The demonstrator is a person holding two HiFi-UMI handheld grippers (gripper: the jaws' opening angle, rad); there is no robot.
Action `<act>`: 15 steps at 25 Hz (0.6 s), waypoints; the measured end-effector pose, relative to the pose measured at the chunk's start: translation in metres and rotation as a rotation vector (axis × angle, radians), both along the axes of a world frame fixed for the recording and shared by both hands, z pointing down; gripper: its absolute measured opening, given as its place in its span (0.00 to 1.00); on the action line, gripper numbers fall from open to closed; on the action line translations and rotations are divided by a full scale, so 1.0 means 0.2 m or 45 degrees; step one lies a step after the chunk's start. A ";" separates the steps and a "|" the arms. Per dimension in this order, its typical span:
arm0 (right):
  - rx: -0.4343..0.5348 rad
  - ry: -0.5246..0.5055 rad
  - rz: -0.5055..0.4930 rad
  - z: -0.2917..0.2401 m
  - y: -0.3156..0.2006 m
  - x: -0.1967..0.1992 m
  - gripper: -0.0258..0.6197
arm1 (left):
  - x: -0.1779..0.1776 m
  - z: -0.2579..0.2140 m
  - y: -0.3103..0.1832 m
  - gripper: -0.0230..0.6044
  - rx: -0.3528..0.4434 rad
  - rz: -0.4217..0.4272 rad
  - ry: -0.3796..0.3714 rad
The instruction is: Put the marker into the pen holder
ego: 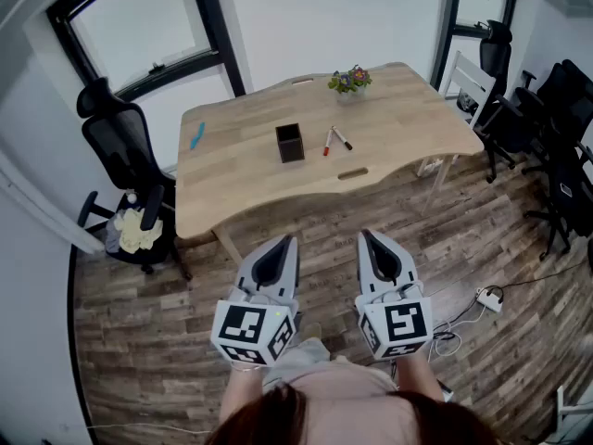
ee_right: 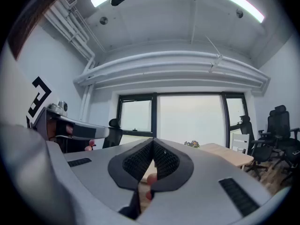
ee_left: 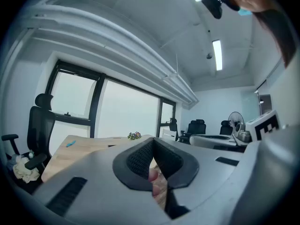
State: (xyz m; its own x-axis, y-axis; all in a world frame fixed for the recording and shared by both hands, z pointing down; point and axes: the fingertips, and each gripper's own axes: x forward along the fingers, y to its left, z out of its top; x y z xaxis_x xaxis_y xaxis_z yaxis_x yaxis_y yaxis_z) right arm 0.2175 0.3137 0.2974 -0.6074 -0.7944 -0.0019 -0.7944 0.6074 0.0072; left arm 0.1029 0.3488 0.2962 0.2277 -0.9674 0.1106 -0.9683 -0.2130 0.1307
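Observation:
Two markers (ego: 334,140) lie side by side on the wooden table (ego: 232,179), just right of a dark square pen holder (ego: 290,143). My left gripper (ego: 289,241) and right gripper (ego: 363,235) are held side by side over the floor, well short of the table's near edge. Both point level toward the table. Each has its jaws shut with nothing between them. In the left gripper view, the left gripper (ee_left: 153,142) has its pads together. The right gripper (ee_right: 153,142) looks the same in its own view.
A small pot of flowers (ego: 349,81) stands at the table's far edge and a blue object (ego: 196,137) lies at its left. A black office chair (ego: 125,179) stands left of the table; more chairs (ego: 556,128) crowd the right. A power strip (ego: 488,298) lies on the floor.

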 end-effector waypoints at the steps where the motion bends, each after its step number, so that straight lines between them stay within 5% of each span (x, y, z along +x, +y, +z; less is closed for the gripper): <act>1: -0.002 -0.002 -0.002 0.00 -0.01 -0.01 0.04 | -0.01 0.00 -0.01 0.04 -0.002 0.002 -0.004; 15: -0.033 0.016 0.050 0.05 -0.20 -0.15 0.04 | -0.16 0.06 -0.19 0.04 -0.019 0.032 0.002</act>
State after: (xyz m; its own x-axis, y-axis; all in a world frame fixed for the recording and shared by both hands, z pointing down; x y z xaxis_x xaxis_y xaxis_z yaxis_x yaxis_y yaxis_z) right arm 0.1877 0.2743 0.3076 -0.5756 -0.8173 0.0264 -0.8175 0.5759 0.0023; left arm 0.0714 0.3101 0.3085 0.2522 -0.9596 0.1247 -0.9624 -0.2353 0.1356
